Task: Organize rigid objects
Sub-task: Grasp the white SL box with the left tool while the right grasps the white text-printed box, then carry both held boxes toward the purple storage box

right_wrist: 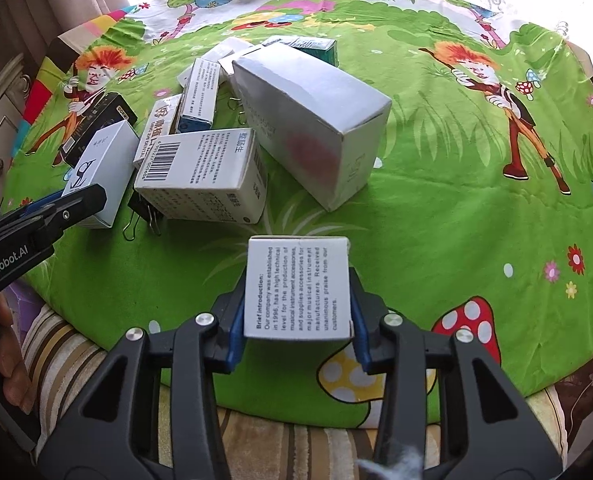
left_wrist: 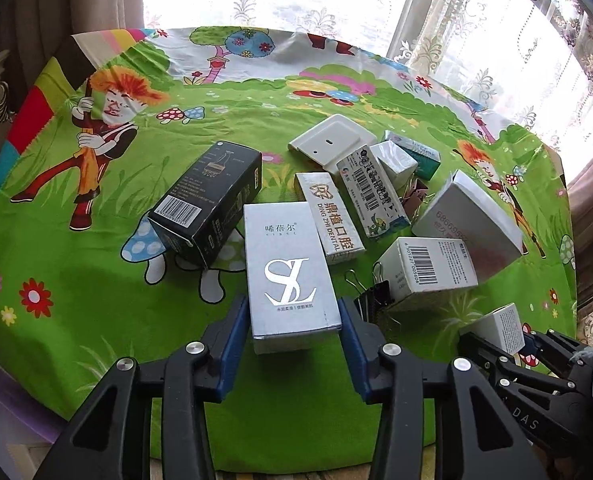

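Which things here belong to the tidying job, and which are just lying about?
Belong to the job:
- silver cardboard box marked SL, between the left tongs
- small white box with English print, between the right tongs
- black rectangular box
- large grey-white box

Lying about:
- black metal binder clips
- green cartoon tablecloth

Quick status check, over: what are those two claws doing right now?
Left gripper shut on SL box. Right gripper shut on small white box. Binder clips beside SL box; box pile ahead.
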